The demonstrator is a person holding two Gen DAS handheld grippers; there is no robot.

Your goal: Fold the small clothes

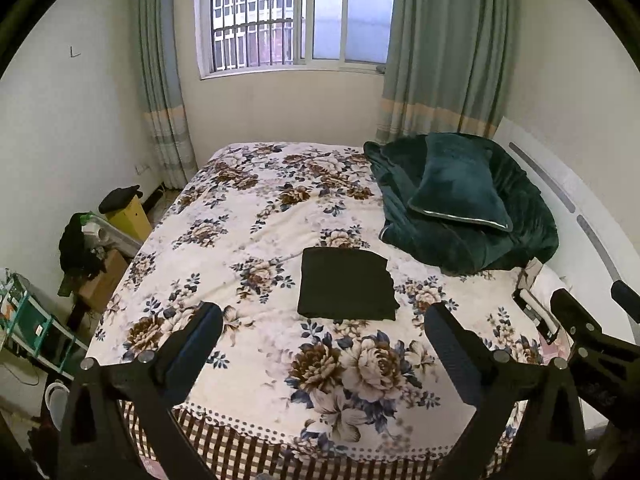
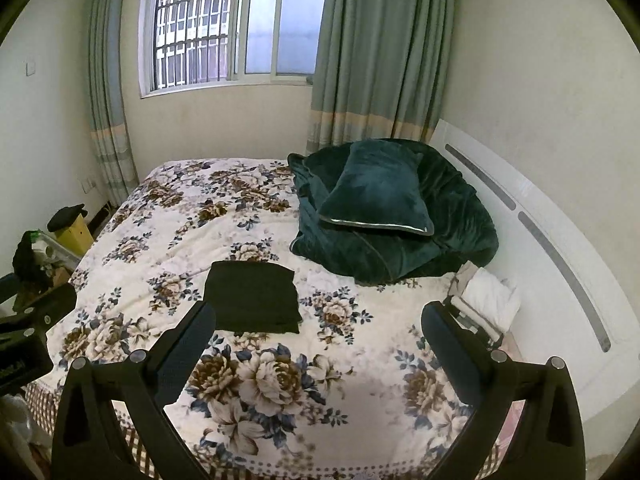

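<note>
Folded dark garment [image 1: 347, 284] flat mid-bed, neat rectangle, bare floral bedspread [image 1: 256, 216] on all sides. Left gripper [image 1: 322, 334] and right gripper [image 2: 318, 334] above bed's foot, short of garment, jaws spread, empty. Green blanket heap [image 1: 472, 236] with pillow [image 1: 456, 186] beyond garment toward headboard. Only right view shows white folded cloth [image 2: 490, 294] by headboard; left view shows floor clutter [image 1: 92, 248] beside bed.

No readable text, label, brand or number shows in either view. The green box [image 1: 24, 312] at nine o'clock in the left wrist view carries some print, but it is too small and blurred to make out.
</note>
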